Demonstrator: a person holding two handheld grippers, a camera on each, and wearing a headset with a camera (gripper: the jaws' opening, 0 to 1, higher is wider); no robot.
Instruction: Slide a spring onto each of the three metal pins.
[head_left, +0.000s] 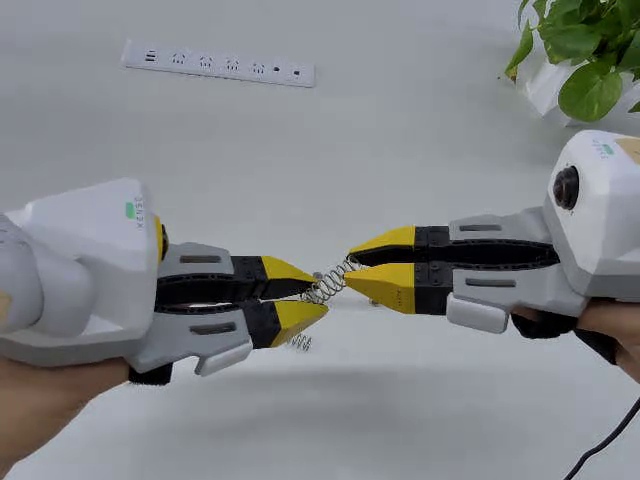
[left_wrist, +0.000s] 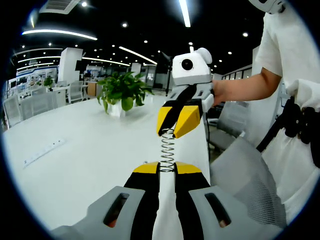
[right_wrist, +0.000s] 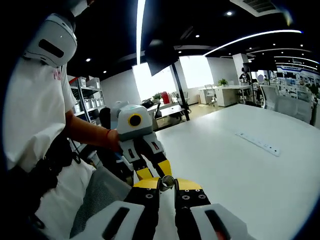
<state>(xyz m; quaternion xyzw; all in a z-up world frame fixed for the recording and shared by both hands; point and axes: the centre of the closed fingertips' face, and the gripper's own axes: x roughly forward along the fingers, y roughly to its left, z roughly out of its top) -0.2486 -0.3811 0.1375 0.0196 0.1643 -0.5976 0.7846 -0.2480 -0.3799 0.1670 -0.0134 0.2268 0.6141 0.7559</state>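
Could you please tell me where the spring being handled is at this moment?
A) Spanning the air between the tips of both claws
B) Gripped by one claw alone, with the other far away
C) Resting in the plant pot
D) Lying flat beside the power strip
A: in the head view the spring bridges the gap above the table, with one end in the left claw and the other in the right claw.

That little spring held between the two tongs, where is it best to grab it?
By an end coil, coming in along its length: the spring is thin and bendy, so a mid-body pinch would likely squash it. Here the left tongs and right tongs each pinch one end.
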